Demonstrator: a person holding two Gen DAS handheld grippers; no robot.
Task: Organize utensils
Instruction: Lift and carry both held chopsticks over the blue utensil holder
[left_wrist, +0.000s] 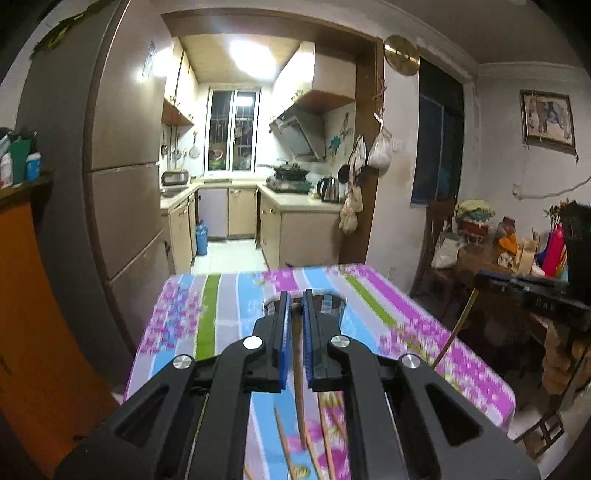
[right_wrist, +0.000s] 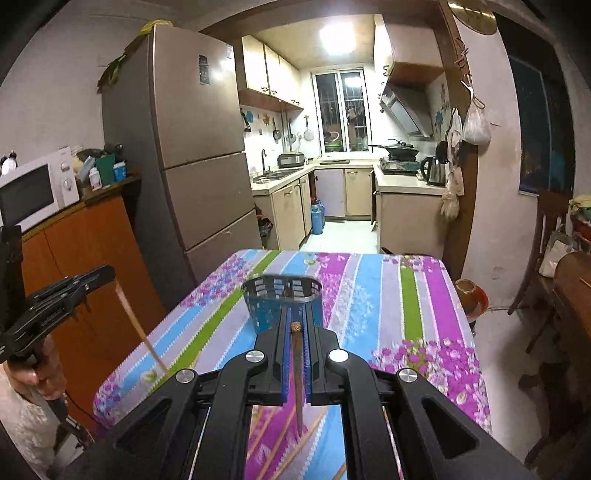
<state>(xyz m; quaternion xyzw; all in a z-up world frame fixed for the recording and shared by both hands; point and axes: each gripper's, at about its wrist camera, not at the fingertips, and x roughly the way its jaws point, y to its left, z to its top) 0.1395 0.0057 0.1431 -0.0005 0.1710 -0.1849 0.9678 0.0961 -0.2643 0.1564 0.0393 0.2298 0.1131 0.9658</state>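
Note:
My left gripper is shut on a dark brown chopstick that hangs down between its blue pads, above the flowered striped table. In the right wrist view it shows at the left as the left gripper, with its chopstick slanting down. My right gripper is shut on a brown chopstick with a knobbed top. A blue mesh utensil holder stands on the table just beyond its fingertips; the holder is half hidden behind the left fingers. Several loose chopsticks lie on the cloth below both grippers.
A tall fridge and an orange cabinet with a microwave stand left of the table. A cluttered wooden side table and a chair are at the right. A hand holds the left gripper. The kitchen lies beyond.

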